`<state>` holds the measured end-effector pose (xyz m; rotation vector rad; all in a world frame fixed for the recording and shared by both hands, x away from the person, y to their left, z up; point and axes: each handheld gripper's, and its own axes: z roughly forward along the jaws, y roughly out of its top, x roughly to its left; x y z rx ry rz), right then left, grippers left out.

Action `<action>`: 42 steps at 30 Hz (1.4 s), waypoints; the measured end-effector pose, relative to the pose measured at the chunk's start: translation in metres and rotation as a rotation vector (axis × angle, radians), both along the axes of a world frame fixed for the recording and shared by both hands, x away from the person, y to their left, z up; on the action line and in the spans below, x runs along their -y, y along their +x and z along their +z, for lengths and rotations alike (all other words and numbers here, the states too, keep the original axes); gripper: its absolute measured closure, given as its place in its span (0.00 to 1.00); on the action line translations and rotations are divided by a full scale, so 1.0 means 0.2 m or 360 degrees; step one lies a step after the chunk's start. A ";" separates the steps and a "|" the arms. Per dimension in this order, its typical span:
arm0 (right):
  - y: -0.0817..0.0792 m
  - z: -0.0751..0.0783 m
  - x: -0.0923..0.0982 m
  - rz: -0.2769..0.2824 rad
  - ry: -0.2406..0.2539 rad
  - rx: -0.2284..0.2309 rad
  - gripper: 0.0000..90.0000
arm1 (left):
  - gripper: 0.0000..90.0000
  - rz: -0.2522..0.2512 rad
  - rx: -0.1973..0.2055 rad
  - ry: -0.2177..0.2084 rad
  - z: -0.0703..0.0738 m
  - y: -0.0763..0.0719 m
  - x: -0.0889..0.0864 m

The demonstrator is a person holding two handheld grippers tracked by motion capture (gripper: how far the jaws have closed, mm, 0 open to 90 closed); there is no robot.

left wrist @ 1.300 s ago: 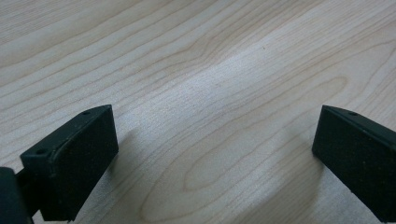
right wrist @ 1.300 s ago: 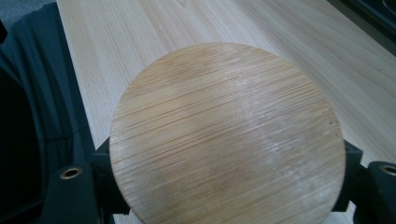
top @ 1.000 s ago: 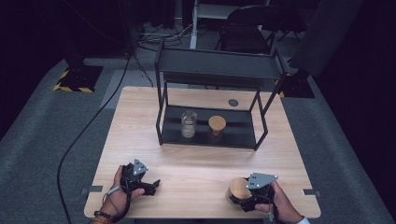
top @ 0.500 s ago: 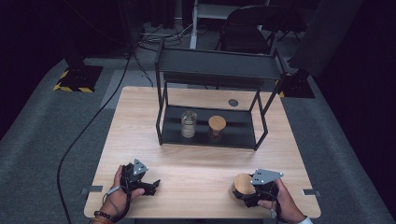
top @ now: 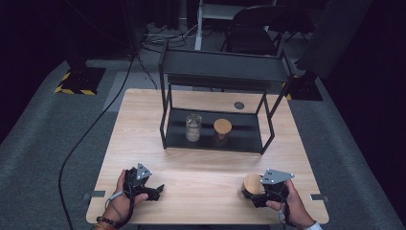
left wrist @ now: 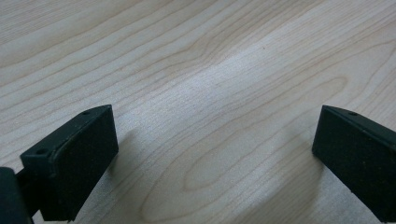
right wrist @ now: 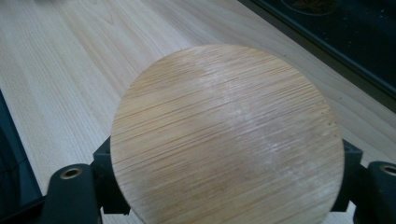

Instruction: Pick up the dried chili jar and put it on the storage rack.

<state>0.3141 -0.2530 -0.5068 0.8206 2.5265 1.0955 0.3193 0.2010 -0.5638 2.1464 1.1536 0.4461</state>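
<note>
Lid (right wrist: 228,135): you have a round bamboo lid clamped in your right gripper (top: 261,194), close to the table's near edge and toward its near right corner.
Lid facing: its flat disc face turns up toward the gripper's camera; being round, it has no long axis to speak of. Whether its underside touches the wood I cannot tell.
Right gripper: its jaws press on the lid's rim from both sides.
Left gripper (left wrist: 212,158): your jaws stand wide apart over bare wood with nothing between them; in the high view it sits near the near left corner (top: 155,190).
Table (top: 206,177): light wood, with a broad bare strip running between your two grippers and up to the rack.
Rack (top: 215,72): a black two-level frame across the far half, its front rail parallel to the near edge.
Glass jar (top: 193,128): open-topped, upright on the rack's lower shelf, left of centre.
Lidded jar (top: 222,130): just beside it on the right, apart.
</note>
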 end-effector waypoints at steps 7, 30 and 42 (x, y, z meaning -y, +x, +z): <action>0.02 0.01 0.00 -0.0049 -0.0016 0.0008 0.28 | 0.00 0.0000 0.0000 0.0000 0.00 0.00 0.00; 0.15 0.08 -0.07 -0.0225 -0.0043 0.0038 0.28 | 0.00 -0.0001 0.0000 0.0000 0.00 0.00 0.00; 0.22 0.11 -0.12 -0.0279 -0.0032 0.0055 0.28 | 0.00 0.0000 -0.0001 -0.0001 0.00 0.00 0.00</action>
